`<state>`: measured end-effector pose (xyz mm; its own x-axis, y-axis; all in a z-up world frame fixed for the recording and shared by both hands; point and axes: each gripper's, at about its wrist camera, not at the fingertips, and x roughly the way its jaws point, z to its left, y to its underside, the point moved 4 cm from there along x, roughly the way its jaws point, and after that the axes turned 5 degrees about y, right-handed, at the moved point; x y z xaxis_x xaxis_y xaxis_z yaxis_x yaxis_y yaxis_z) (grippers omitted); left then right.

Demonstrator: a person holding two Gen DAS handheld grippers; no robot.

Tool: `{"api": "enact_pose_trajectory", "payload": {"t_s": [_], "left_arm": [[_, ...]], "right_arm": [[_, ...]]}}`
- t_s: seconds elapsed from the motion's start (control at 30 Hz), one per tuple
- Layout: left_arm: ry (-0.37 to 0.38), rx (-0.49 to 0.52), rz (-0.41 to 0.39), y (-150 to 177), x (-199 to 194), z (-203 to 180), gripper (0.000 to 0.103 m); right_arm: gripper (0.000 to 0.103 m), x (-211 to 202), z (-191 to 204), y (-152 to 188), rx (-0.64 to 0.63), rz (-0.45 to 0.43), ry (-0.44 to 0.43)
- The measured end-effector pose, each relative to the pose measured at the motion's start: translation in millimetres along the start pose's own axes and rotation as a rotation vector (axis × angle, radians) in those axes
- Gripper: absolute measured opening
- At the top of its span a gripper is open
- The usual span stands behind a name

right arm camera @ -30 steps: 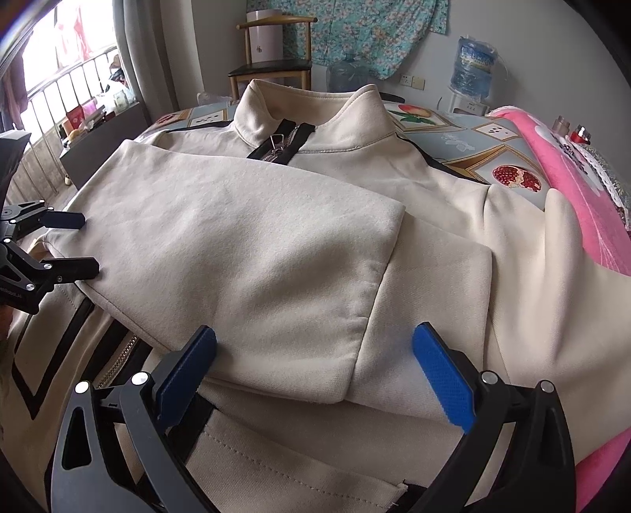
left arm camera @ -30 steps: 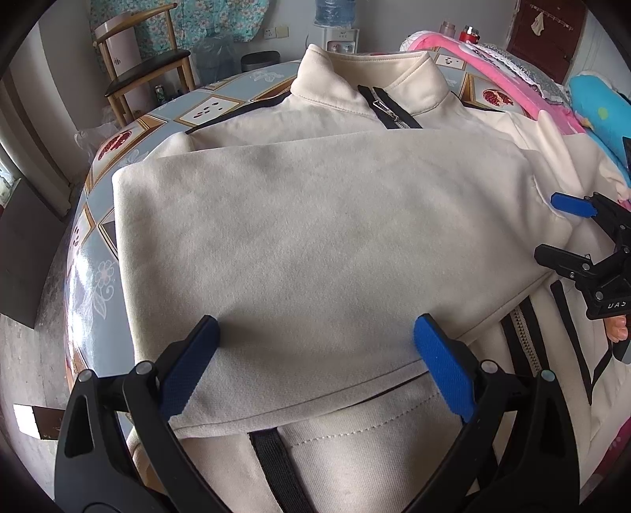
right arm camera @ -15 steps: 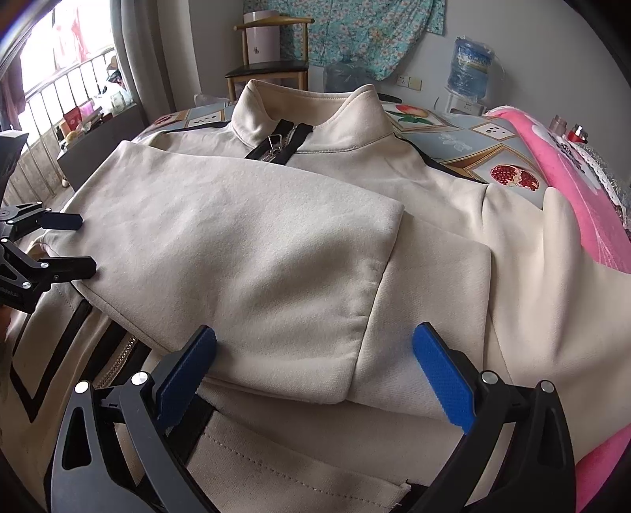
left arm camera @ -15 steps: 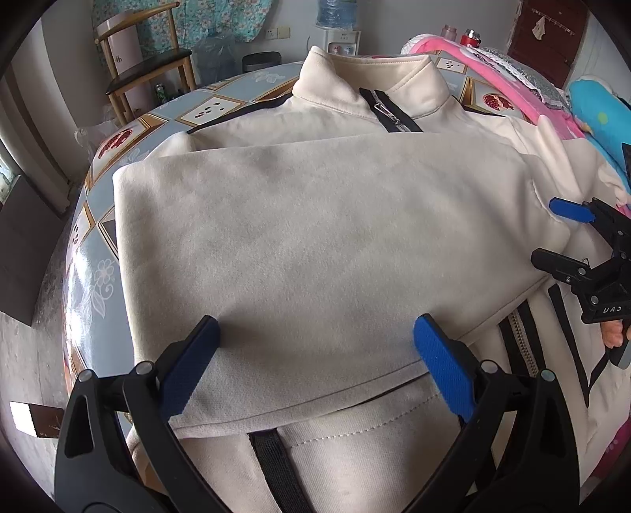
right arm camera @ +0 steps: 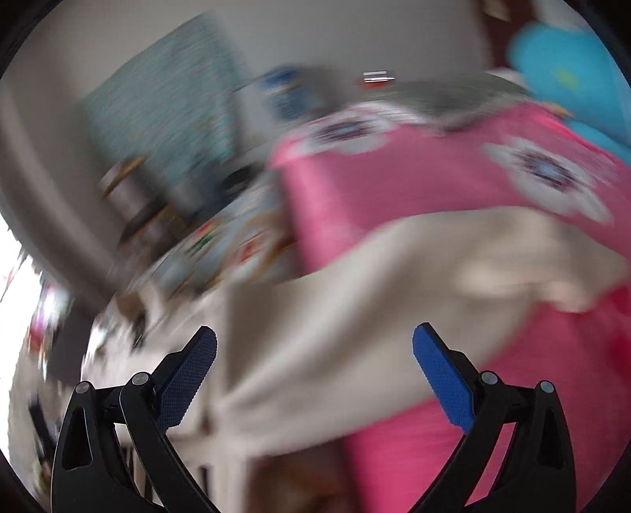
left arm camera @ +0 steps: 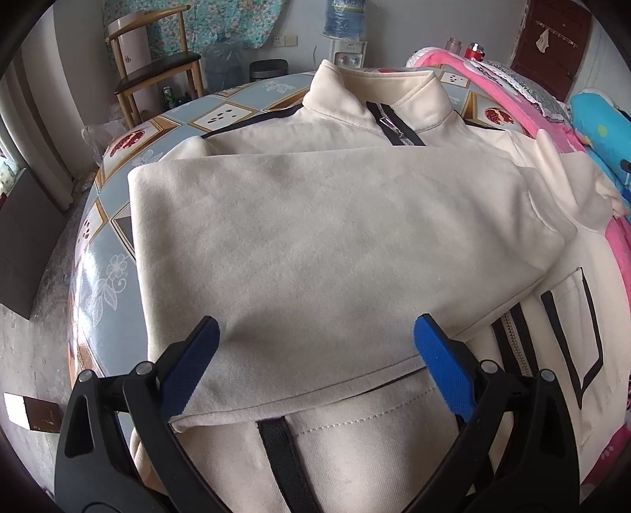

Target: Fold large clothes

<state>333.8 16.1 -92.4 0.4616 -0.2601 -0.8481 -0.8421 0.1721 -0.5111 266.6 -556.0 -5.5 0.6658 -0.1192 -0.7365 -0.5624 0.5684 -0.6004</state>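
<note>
A cream zip-up jacket [left arm camera: 315,244] with black trim lies on the round patterned table [left arm camera: 98,276], collar at the far side. One sleeve is folded flat across its chest. My left gripper [left arm camera: 315,355] is open and empty just above the near edge of that folded sleeve. My right gripper [right arm camera: 315,363] is open and empty. Its view is motion-blurred and shows cream cloth [right arm camera: 394,276] of the jacket's right side lying on a pink blanket [right arm camera: 414,177].
A pink flowered blanket [left arm camera: 508,94] and a blue cushion [left arm camera: 599,122] lie at the right. A wooden chair [left arm camera: 157,75], a bin [left arm camera: 268,69] and a water dispenser [left arm camera: 347,23] stand beyond the table. Bare floor [left arm camera: 35,347] lies at the left.
My right gripper has swung quickly to the right, away from the folded sleeve toward the pink blanket, and left the left wrist view. My left gripper has hardly moved.
</note>
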Motion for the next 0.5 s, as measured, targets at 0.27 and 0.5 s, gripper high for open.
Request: {"api": "enact_pose_trajectory", "payload": {"t_s": [0.27,0.5], "left_arm": [[-0.017,-0.045,0.004,2,5,7,0.096],[-0.055,-0.041,0.008,0,9,5,0.096]], "right_arm": [[0.091,25,-190,-48,0.502,0.072,0.046],[0.078,45,-207,-47,0.573,0.067,0.043]]}}
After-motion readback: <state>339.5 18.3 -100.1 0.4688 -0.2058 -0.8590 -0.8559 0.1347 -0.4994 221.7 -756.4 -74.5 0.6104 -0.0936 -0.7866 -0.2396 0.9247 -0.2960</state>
